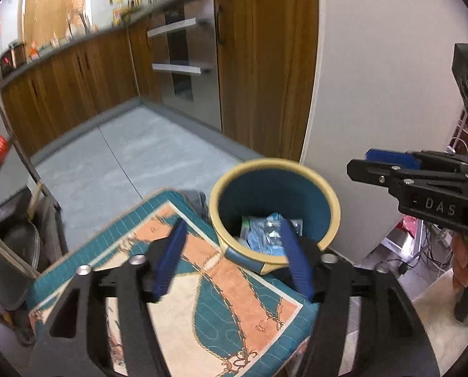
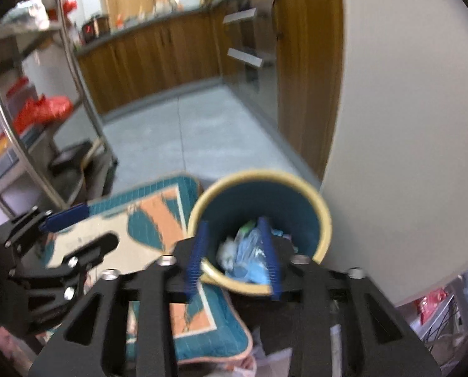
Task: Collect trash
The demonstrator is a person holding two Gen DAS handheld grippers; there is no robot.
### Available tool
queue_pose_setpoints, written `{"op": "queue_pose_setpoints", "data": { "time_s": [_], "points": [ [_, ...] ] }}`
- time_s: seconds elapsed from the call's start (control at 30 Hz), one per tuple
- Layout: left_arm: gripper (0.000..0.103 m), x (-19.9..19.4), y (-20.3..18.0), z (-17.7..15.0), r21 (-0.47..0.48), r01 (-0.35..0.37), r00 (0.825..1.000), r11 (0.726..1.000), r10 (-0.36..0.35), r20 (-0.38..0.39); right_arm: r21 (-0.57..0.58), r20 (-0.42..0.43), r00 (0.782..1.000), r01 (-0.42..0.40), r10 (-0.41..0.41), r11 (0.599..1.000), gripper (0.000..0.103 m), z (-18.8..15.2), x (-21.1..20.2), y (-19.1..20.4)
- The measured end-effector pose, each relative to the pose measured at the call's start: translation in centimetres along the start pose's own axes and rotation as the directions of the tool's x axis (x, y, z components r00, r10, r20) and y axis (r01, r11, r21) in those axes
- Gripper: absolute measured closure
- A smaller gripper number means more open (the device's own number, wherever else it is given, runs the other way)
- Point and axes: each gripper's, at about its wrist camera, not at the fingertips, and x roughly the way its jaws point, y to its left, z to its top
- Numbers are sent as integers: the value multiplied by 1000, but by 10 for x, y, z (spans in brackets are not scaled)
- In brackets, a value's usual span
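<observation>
— Where is the trash (image 2: 249,251)?
— It lies inside the teal bin (image 2: 323,220), just beyond the right gripper (image 2: 235,259), whose jaws stand apart, empty.
— The left gripper (image 1: 234,257)?
— Open too, empty, over the patterned cushion (image 1: 202,308).

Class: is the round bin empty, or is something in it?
Not empty: the bin holds crumpled blue and white wrappers at its bottom.

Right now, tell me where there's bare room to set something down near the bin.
The widest bare patch is the grey floor, bordered by the wood cabinets, the oven front and the patterned cushion. The cushion top is also free. It is crowded inside the bin, where wrappers pile up, and by the cables beside the white wall.
</observation>
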Motion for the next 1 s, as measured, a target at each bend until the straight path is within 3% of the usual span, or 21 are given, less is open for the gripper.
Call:
{"op": "queue_pose_setpoints", "data": {
  "time_s": [0.03,0.17,0.27,0.43,0.63,1.0],
  "points": [
    [27,-7,0,-1,-2,-6,1000,1000,6,21,-1,42,999,16,-16,1000,40,-2,-11,2],
    [19,-39,2,-7,-32,-16,995,999,19,96,-1,193,978,79,-77,997,15,-11,-47,10],
    [8,-55,2,-12,-42,-34,990,999,39,134,12,248,963,103,-103,995,9,-17,-62,12],
    [6,-66,2,-15,-21,-71,983,997,74,169,-1,280,951,138,-132,990,5,-22,-71,21],
    [6,-65,12,-18,-70,-99,982,993,108,152,-42,298,941,181,-160,983,5,-24,-74,31],
    [6,-61,19,-18,-104,-86,984,991,100,146,-63,284,942,207,-181,976,5,-23,-69,36]
  ]
}}
